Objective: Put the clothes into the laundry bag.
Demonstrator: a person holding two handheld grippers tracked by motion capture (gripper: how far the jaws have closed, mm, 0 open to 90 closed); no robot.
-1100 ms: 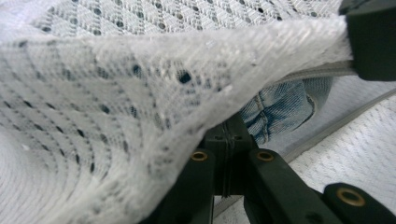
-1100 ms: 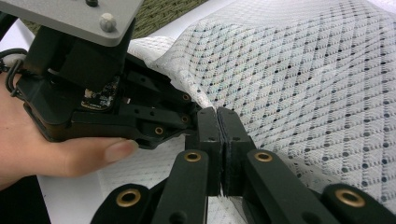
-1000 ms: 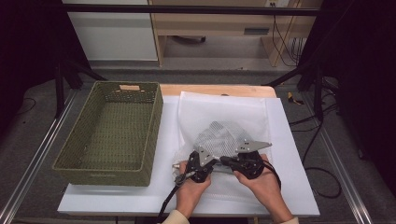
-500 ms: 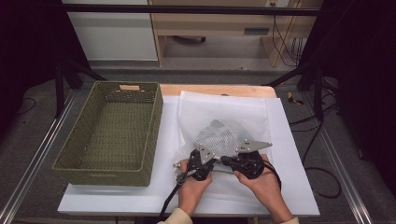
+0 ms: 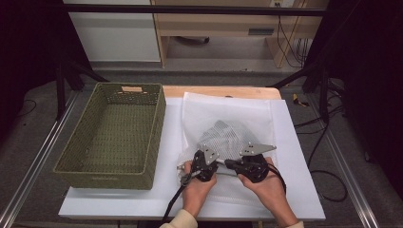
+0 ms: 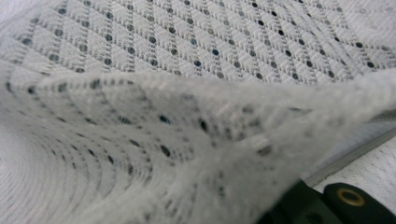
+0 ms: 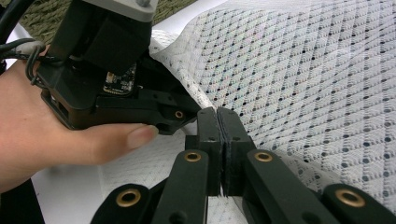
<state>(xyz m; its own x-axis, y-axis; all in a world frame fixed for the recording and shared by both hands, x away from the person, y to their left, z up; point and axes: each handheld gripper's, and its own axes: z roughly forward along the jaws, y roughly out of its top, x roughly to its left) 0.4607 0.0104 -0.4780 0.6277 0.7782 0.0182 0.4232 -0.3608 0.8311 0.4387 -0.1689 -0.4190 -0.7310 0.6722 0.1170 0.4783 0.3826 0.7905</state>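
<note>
A white mesh bag [image 5: 228, 116] lies flat on the white table [image 5: 297, 161], with its near layer lifted into a greyish hump [image 5: 227, 138]. At the bag's near edge, my left gripper [image 5: 216, 161] and right gripper [image 5: 229, 163] meet tip to tip, each held in a hand. In the right gripper view my right gripper [image 7: 217, 116] is shut on the mesh bag [image 7: 303, 70] at its edge. My left gripper [image 7: 180, 114] pinches the same edge just beside it. In the left gripper view a blurred fold of mesh [image 6: 187, 154] drapes over the lens and hides the jaws.
A green woven basket [image 5: 155, 137] stands empty on the table's left side, close to the bag. Black cables trail from both grippers toward the near edge. Dark stand legs and a wooden shelf lie beyond the table.
</note>
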